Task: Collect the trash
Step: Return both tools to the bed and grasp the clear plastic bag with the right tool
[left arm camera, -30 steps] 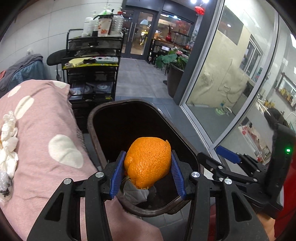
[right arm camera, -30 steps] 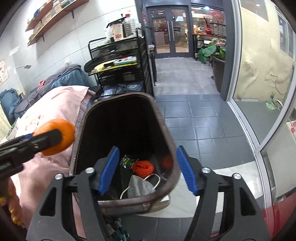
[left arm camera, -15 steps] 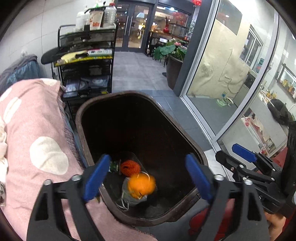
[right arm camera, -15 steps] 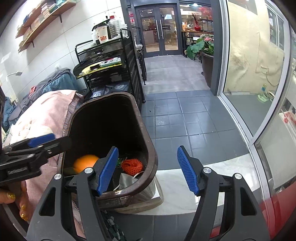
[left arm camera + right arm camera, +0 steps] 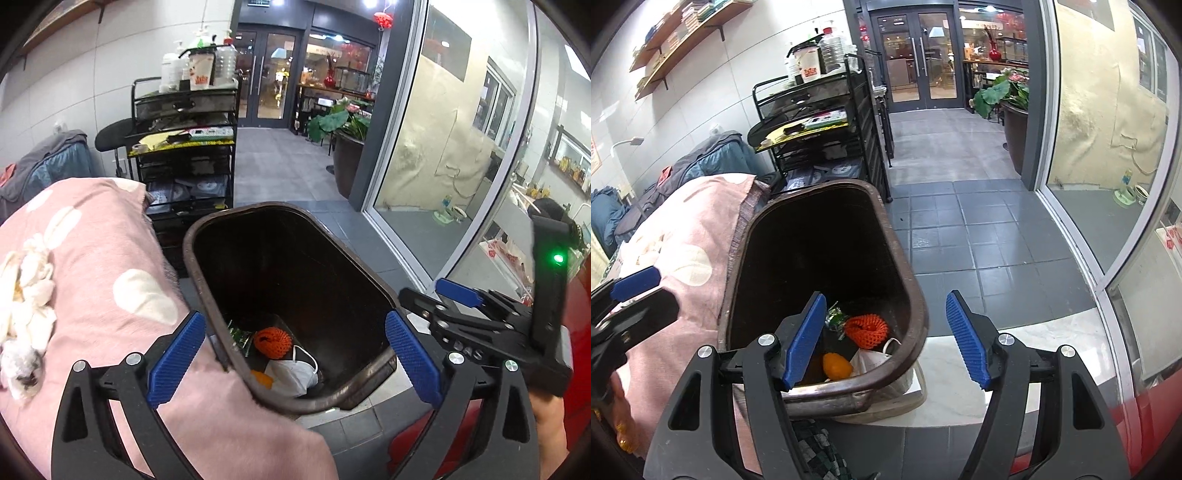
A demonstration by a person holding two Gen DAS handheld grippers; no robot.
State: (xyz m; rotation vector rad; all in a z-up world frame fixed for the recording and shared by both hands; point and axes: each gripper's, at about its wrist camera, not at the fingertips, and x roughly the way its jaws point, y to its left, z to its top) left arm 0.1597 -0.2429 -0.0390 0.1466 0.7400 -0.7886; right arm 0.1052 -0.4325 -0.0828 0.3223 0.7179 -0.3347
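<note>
A dark brown trash bin (image 5: 291, 404) stands open below both grippers; it also shows in the right wrist view (image 5: 919, 306). Inside lie an orange peel (image 5: 836, 366), an orange foam net (image 5: 272, 341), a white face mask (image 5: 291, 373) and a green wrapper (image 5: 835, 318). My left gripper (image 5: 294, 356) is open and empty above the bin's near rim. My right gripper (image 5: 886, 339) is open and empty over the bin's near right edge. Crumpled white tissues (image 5: 22, 295) lie on the pink cloth to the left.
A pink cloth with white spots (image 5: 110, 280) covers a surface left of the bin. A black wire cart (image 5: 184, 147) with bottles stands behind. Grey tiled floor (image 5: 979, 221), a potted plant (image 5: 343, 147) and glass walls lie to the right.
My left gripper opened and the orange peel dropped into the bin. The left gripper then drew back and up; the right gripper shifted slightly.
</note>
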